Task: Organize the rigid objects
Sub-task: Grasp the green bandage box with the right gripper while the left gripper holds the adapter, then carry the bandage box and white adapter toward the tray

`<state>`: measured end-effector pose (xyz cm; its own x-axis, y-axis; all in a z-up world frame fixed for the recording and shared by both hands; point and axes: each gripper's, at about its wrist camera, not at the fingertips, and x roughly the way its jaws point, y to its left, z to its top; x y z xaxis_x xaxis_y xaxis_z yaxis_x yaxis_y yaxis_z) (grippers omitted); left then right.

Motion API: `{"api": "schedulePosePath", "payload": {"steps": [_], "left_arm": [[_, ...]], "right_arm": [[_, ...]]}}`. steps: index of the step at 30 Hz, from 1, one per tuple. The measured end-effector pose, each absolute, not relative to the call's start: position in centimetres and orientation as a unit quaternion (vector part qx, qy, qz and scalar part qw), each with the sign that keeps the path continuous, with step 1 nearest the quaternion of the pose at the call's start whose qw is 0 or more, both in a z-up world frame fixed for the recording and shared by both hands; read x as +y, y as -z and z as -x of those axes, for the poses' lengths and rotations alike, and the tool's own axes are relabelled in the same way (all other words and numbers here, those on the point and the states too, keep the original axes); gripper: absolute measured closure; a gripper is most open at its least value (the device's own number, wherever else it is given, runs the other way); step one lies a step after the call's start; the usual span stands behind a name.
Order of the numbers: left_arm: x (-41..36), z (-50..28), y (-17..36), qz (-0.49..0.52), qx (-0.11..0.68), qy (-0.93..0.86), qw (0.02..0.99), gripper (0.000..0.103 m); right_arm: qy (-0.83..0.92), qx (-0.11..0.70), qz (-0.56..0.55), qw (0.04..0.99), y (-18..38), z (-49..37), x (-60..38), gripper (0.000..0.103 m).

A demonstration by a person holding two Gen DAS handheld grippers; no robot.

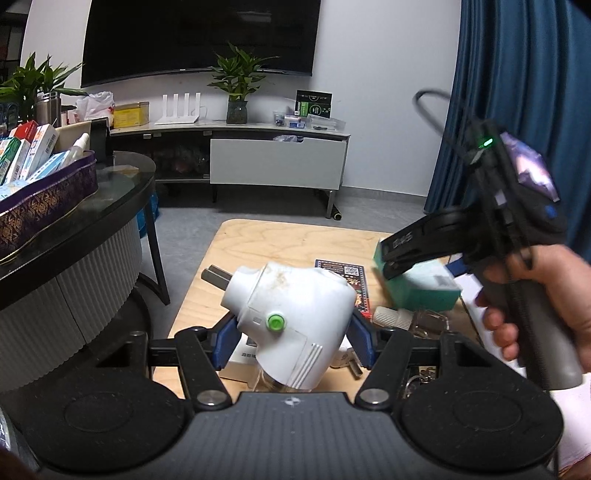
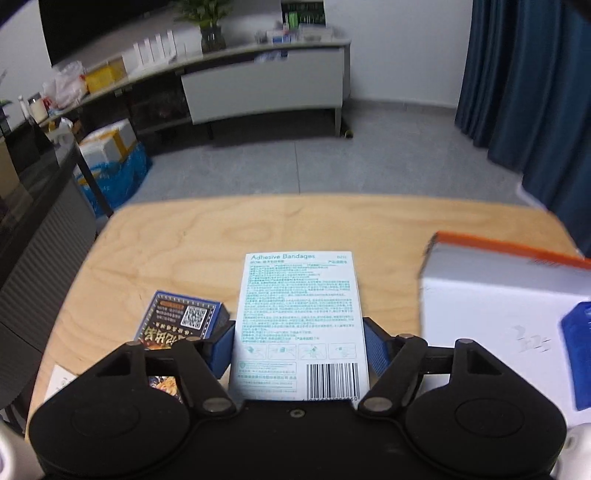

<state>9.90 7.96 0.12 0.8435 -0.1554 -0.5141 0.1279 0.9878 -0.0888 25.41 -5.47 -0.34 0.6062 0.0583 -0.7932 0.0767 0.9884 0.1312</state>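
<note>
Living room, white walls and grey floor

A dark television (image 1: 199, 35) hangs at twelve o'clock above a long low console (image 1: 236, 129) bearing a potted plant (image 1: 238, 88); blue curtains (image 1: 517, 92) fall at two o'clock, a round glass-topped table (image 1: 74, 221) stands at nine o'clock.

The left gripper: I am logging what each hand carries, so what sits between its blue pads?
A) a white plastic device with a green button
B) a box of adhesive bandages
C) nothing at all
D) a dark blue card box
A: in the left wrist view the left gripper has both blue pads pressed on the sides of the white plastic device, its green button facing the camera, raised above the wooden table.
</note>
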Motion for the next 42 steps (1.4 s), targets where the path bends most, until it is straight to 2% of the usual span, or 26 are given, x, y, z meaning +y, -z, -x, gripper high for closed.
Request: {"api": "schedulePosePath", "payload": {"steps": [7, 14, 25, 42], "left_arm": [[6.3, -8.4, -1.3, 0.005, 0.262, 0.095, 0.960, 0.040], [2.7, -6.0, -3.2, -0.005, 0.252, 0.125, 0.960, 0.040], [-3.7, -2.5, -6.0, -0.015, 0.251, 0.175, 0.952, 0.040], [-7.3, 0.4, -5.3, -0.029, 0.253, 0.204, 0.945, 0.040]], "right_arm": [[-0.015, 0.384, -0.089, 0.919, -5.4, -18.9, -9.5, 0.019], [0.005, 0.347, -0.109, 0.932, -8.6, -9.8, -14.6, 0.019], [0.058, 0.308, -0.089, 0.945, -9.8, 0.4, -19.1, 0.019], [0.094, 0.291, -0.094, 0.948, -9.7, 5.6, -22.1, 0.019]]}}
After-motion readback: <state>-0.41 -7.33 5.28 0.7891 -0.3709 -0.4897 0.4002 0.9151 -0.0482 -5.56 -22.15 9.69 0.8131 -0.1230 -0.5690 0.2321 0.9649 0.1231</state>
